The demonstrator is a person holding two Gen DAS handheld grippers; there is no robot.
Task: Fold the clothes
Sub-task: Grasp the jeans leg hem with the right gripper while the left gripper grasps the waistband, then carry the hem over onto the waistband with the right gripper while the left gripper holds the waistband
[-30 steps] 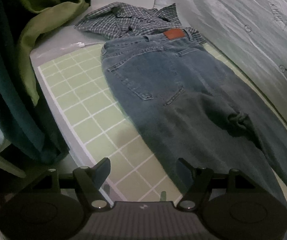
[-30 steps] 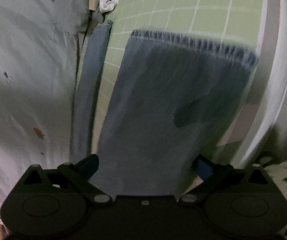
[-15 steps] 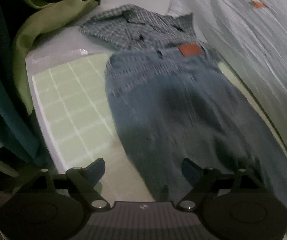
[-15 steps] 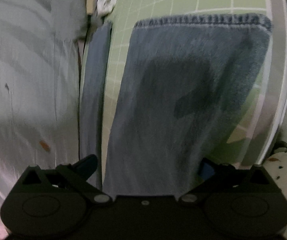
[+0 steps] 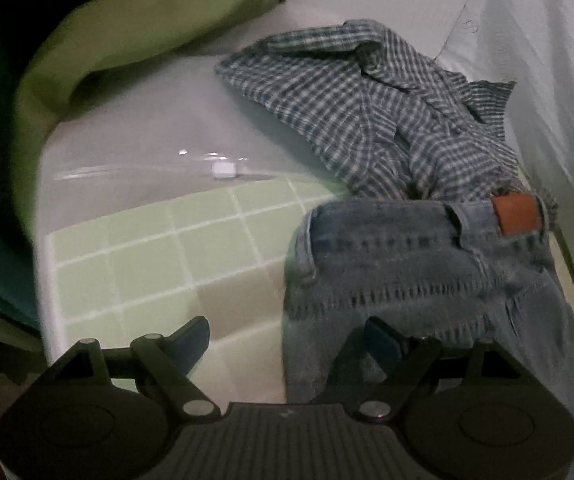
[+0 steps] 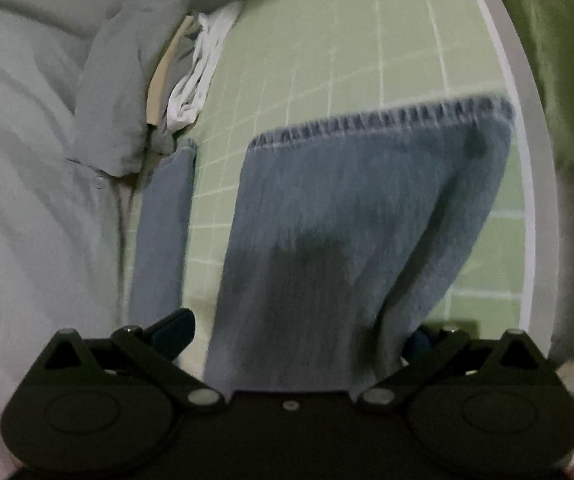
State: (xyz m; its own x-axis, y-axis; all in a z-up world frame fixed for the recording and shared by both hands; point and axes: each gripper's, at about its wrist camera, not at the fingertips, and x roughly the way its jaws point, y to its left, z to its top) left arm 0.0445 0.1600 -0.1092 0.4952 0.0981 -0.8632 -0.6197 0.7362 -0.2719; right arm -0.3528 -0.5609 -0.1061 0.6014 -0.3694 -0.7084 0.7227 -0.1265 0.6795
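The left tongs (image 5: pixel 287 338) have swept up to the waistband of the jeans (image 5: pixel 419 280), their arms just opened wide and empty. The jeans lie flat on the green grid mat (image 5: pixel 147 248). Right tongs (image 6: pixel 299 332) gape over a leg hem, unclamped. Next: pinch waistband corner and hem, then fold.

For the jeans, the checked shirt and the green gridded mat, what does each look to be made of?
Jeans: faded blue denim, matte, with heavy stitched seams and a brown patch, probably leather, at the waistband.
Checked shirt: thin woven fabric, likely cotton, judging by its soft crumpled folds.
Gridded mat: smooth, flat, printed white lines; probably plastic or vinyl, though blur leaves it open.
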